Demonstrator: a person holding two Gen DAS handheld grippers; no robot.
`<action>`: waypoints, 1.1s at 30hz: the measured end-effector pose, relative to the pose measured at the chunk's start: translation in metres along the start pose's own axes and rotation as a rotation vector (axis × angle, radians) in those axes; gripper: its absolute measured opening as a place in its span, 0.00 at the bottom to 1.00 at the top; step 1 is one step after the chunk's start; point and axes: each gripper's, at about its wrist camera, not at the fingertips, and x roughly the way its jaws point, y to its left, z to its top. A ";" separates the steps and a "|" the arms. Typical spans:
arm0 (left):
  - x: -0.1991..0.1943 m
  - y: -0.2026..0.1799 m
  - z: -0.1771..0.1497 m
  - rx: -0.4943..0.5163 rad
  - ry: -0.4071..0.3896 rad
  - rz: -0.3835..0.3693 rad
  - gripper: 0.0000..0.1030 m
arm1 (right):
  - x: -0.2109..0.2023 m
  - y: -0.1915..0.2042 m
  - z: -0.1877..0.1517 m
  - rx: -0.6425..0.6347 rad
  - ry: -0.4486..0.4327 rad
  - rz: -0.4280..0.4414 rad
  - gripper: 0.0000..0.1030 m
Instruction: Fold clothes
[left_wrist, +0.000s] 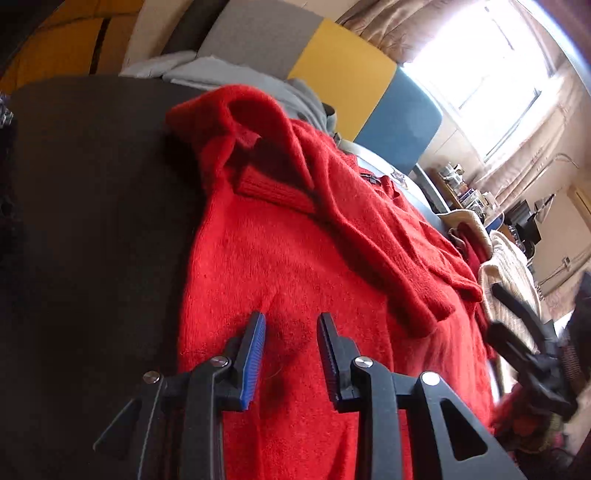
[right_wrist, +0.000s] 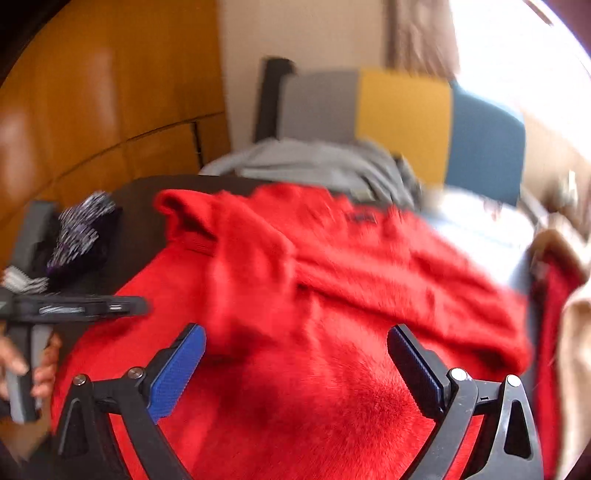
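A fuzzy, matt knitted wool is seen in the red sweater (left_wrist: 295, 266), ribbed at its cuff (left_wrist: 275, 190). The tabletop (left_wrist: 92, 221) looks dark and matt. Glossy varnished wood is shown by the door (right_wrist: 92, 92).

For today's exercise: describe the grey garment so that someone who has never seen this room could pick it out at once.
Start at the panel with grey, yellow and blue sections standing behind the dark table. Just in front of its base, at the table's far edge, lies the grey garment, crumpled beyond the red sweater. It is the only pale grey cloth there; its neighbours are bright red or cream.
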 end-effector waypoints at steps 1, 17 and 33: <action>0.000 0.000 -0.001 -0.005 -0.006 -0.001 0.28 | -0.005 0.011 0.004 -0.040 -0.006 0.011 0.97; 0.000 0.011 -0.018 -0.006 -0.094 -0.072 0.28 | 0.081 0.005 0.016 0.122 0.243 0.121 0.08; -0.002 0.014 -0.010 -0.023 -0.044 -0.043 0.28 | 0.035 -0.238 0.008 0.891 -0.005 0.112 0.62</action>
